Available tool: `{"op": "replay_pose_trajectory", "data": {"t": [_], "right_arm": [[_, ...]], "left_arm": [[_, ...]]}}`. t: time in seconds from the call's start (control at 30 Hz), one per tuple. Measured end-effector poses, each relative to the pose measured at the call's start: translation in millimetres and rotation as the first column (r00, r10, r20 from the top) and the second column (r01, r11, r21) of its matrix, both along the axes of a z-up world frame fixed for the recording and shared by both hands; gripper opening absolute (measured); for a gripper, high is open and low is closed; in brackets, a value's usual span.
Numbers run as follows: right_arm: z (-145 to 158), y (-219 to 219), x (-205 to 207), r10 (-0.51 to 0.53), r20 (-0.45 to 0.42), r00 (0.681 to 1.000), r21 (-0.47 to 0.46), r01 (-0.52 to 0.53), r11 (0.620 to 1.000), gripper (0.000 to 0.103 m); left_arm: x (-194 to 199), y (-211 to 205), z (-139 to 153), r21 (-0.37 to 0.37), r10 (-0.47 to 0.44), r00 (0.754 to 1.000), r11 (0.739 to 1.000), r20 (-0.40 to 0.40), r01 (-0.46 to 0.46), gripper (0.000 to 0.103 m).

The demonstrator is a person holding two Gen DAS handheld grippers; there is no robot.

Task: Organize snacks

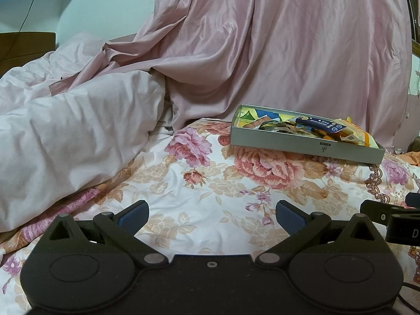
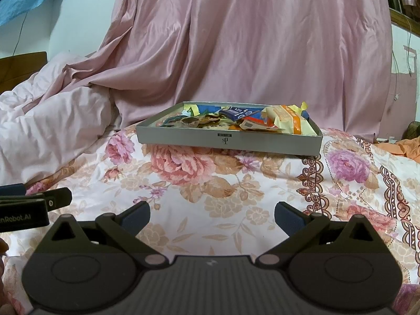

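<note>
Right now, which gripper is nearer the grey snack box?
Right, by a modest margin. The right gripper faces the grey snack box almost head-on across the floral sheet. The left gripper sits beside it, with the box off to its front-right. Both are open and empty.

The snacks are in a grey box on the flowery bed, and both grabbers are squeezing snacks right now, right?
Not quite. The snacks do sit in the grey box on the flowery bed, but the left gripper and right gripper are both open and empty, as each wrist view shows.
</note>
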State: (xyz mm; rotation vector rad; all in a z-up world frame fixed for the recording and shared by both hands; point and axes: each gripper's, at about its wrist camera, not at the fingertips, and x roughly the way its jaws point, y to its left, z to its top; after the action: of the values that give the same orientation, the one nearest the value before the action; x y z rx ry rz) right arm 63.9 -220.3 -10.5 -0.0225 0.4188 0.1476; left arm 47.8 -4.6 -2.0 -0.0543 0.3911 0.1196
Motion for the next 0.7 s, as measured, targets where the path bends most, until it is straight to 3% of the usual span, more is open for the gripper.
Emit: {"op": "replay_pose_trajectory", "data": {"t": [0.7], "right_arm": [[-1.7, 1.3, -0.5, -0.001, -0.005, 1.000, -0.002, 0.001, 1.000, 0.103]], "left_arm": [[0.0, 0.3, -0.1, -0.001, -0.001, 1.000, 1.000, 0.000, 0.001, 0.102]]}}
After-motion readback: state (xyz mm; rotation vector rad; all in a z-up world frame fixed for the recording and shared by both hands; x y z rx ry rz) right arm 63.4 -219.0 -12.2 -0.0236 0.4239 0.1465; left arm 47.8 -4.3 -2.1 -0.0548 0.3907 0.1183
